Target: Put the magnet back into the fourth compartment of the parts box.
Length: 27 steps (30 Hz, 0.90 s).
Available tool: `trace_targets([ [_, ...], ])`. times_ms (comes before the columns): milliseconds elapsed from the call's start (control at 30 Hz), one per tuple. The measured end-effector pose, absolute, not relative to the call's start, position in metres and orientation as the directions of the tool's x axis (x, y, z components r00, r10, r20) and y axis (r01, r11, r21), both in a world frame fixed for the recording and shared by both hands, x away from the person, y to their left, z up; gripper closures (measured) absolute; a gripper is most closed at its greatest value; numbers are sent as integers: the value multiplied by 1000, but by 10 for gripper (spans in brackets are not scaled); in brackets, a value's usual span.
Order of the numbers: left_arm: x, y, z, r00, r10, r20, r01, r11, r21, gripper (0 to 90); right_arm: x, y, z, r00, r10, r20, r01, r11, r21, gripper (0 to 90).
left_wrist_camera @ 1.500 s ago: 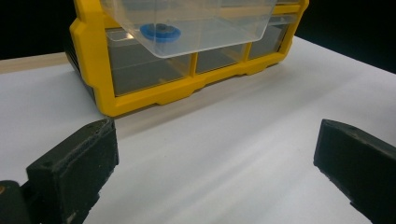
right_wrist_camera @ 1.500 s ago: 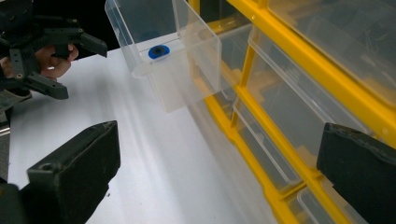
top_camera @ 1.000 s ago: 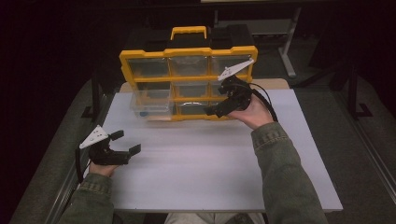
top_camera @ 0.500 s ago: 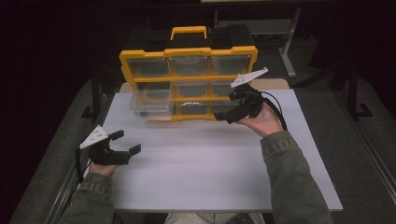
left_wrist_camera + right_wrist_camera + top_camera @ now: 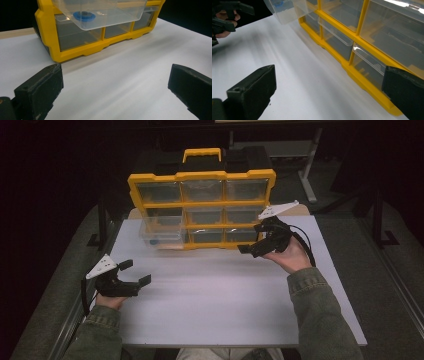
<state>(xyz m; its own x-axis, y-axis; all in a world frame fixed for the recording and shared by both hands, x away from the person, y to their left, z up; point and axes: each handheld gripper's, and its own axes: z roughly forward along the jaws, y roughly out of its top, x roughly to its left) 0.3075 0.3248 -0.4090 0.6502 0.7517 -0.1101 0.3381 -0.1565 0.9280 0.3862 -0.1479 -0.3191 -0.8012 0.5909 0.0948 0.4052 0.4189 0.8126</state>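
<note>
A yellow drawer cabinet stands upright at the back of the white table, with three rows of clear drawers. One clear drawer on its left side is pulled out, and a blue ring lies in it. My left gripper rests open low on the table's left, in front of that drawer, and holds nothing. My right gripper hovers open and empty just in front of the cabinet's bottom right drawer. The left gripper appears far off in the right gripper view.
A yellow carry handle tops the cabinet. The table's bare white surface stretches between the two hands and toward the front edge. Dark floor and a metal stand lie beyond the table.
My right gripper has drawn back from the cabinet's right drawers, down and toward the person. The left gripper has stayed where it was.
</note>
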Motion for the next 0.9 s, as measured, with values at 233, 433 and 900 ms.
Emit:
trace_targets([
  [233,307,325,-409,651,751,-109,337,-158,928,0,381,-155,-326,-791,602,108,413,396,820,0],
  [433,307,325,-409,651,751,-110,338,-157,928,0,377,-162,-335,-782,613,108,423,395,815,0],
  [900,307,324,-409,650,752,-110,341,-159,927,0,362,-178,-353,-758,640,127,430,342,836,0],
])
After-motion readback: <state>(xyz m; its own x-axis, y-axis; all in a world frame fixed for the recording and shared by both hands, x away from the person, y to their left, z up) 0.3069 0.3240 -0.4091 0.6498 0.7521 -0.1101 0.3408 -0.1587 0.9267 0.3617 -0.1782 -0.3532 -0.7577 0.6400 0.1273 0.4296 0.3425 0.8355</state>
